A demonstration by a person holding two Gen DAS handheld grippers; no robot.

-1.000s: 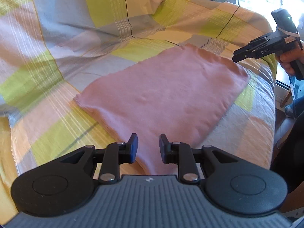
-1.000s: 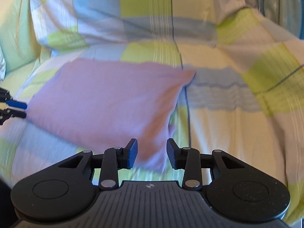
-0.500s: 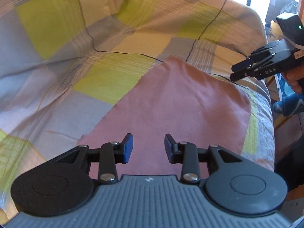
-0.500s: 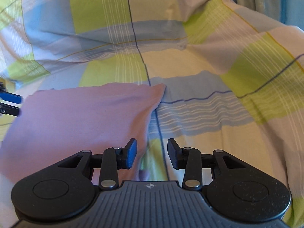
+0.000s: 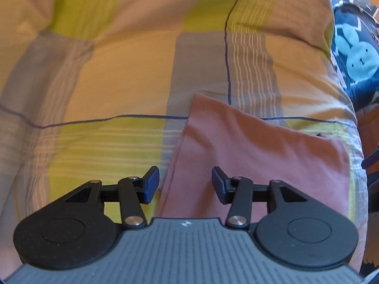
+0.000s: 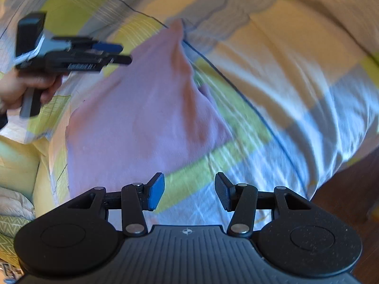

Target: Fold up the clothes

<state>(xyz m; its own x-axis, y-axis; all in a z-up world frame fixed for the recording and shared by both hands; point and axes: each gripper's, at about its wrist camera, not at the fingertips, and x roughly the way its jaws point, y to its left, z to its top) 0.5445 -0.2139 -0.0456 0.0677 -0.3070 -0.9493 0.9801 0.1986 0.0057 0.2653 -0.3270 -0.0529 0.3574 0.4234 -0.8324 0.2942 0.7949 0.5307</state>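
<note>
The folded pink cotton garment (image 5: 258, 156) lies flat on the checked yellow, green and grey bedspread (image 5: 123, 75), near the bed's edge. A second ago the left wrist view took in its whole rectangle from the near side; now that camera looks steeply down on one long folded edge and a far corner, with the cloth filling the lower right. In the right wrist view the garment (image 6: 142, 108) has swung from lying crosswise to running away as a tapering shape, one corner raised in a soft ridge. The left gripper (image 5: 185, 184), its jaws just opened to a middling gap, hovers over the garment's edge with nothing clamped. The right gripper (image 6: 189, 191) has likewise just been widening and holds nothing. The left hand (image 6: 26, 90) grips its handle.
</note>
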